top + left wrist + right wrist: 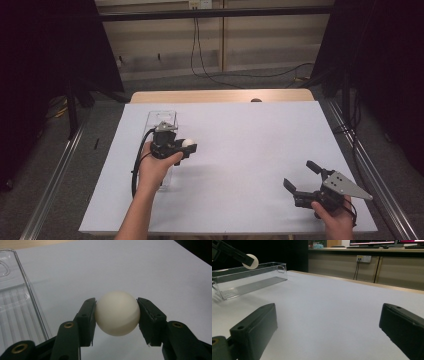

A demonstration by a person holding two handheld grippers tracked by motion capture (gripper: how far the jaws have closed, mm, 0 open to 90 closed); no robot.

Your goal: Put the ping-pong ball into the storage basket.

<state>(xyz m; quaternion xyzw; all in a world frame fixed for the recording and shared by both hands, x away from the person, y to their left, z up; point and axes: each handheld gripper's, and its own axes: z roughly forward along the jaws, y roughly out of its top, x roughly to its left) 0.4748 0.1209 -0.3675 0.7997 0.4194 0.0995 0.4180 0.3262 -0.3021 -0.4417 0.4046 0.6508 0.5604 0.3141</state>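
Left gripper (117, 313): both black jaws pinch a white ball (117, 313), one pad on each side of it, at centre frame in the left gripper view. Ball sits clear above the white table sheet (140, 267). In the high view the same gripper (186, 148) is at left of centre, held by the left hand (159, 167), the ball (188, 143) showing at its tip, pointing toward frame right.

Clear plastic bin (162, 120): long and narrow, ribbed floor, just beside the left gripper and partly under the hand in the high view. It occupies the left edge of the left gripper view (15, 307); the ball lies to the right of its wall, outside it. In the right gripper view the bin (249, 280) is at upper left, with the ball (252, 261) held above its rim line.

Right gripper (302, 175): lower right of the high view, in the right hand (337, 217), jaws spread wide, nothing between them. It is well apart from the bin and ball.
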